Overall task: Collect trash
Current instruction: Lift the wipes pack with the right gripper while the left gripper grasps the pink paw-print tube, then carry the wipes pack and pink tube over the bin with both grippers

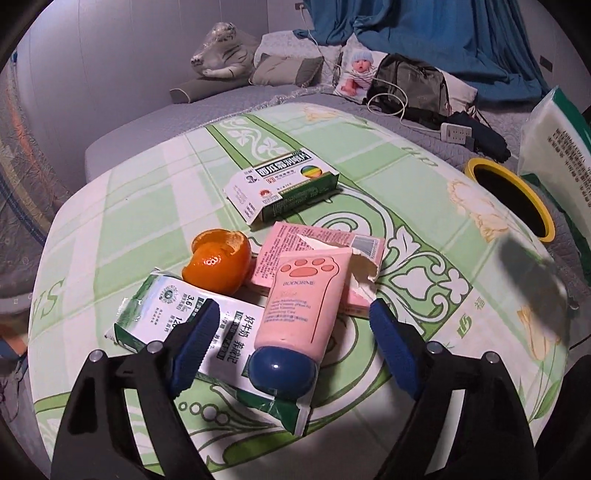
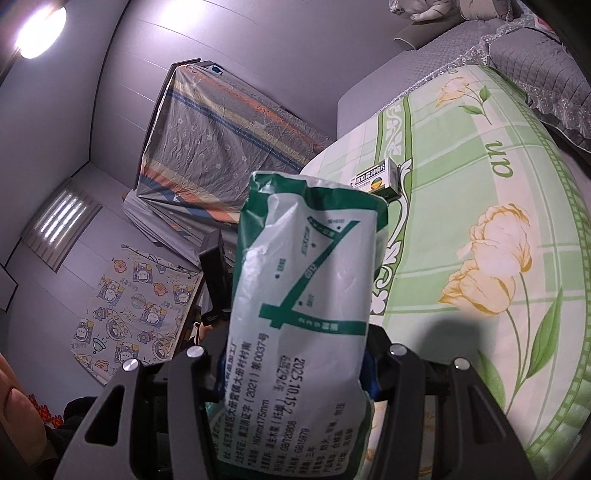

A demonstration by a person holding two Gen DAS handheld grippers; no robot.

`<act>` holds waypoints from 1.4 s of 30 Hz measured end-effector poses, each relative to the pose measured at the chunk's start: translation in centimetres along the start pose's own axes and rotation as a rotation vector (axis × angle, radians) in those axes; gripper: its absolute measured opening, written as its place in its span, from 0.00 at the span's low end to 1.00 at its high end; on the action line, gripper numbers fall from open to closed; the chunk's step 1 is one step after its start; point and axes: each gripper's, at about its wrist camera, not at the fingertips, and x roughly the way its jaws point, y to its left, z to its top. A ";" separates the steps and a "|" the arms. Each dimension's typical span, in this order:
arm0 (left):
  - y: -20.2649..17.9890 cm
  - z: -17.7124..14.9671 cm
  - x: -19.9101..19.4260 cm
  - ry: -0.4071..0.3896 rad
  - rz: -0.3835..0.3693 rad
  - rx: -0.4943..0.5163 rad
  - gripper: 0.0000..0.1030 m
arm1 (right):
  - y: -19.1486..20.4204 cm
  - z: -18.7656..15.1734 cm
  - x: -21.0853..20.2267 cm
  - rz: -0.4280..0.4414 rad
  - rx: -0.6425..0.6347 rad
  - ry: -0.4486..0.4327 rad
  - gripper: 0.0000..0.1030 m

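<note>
We have the pink tube point(image 1: 295, 295) lying on the bed point(image 1: 424, 184), across a milk pouch point(image 1: 207, 325) and a torn pink box point(image 1: 332, 243), beside an orange peel point(image 1: 218, 262). Our left tool point(image 1: 291, 332) straddles it, jaws wide, pads not touching. The right tool point(image 2: 295, 369) is clamped on a tissue pack point(image 2: 306, 277), probably bound for the yellow-rimmed bin point(image 1: 517, 195) nearby.

Dim, bluish fisheye views — ceiling lamp point(image 2: 37, 31) glares, edges warped.
</note>
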 end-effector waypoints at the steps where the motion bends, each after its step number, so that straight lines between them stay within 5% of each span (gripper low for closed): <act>1: -0.1 -0.1 0.1 0.004 -0.002 0.004 0.73 | 0.0 -0.1 0.0 0.001 0.001 -0.002 0.48; 12: 0.4 -0.1 0.7 0.013 -0.021 -0.031 0.37 | -0.5 -0.5 -0.6 0.002 0.029 -0.025 0.48; 20: -0.1 -0.4 0.2 -0.021 0.024 -0.046 0.37 | 0.2 -0.8 -0.5 0.004 0.027 -0.028 0.48; 33: -2.0 -0.9 -8.8 -0.258 0.105 -0.203 0.37 | 0.4 -0.8 0.3 -0.011 0.017 -0.024 0.48; 42: -5.8 0.4 -11.6 -0.332 0.113 -0.196 0.37 | -0.4 -0.9 -0.2 -0.039 0.061 -0.053 0.48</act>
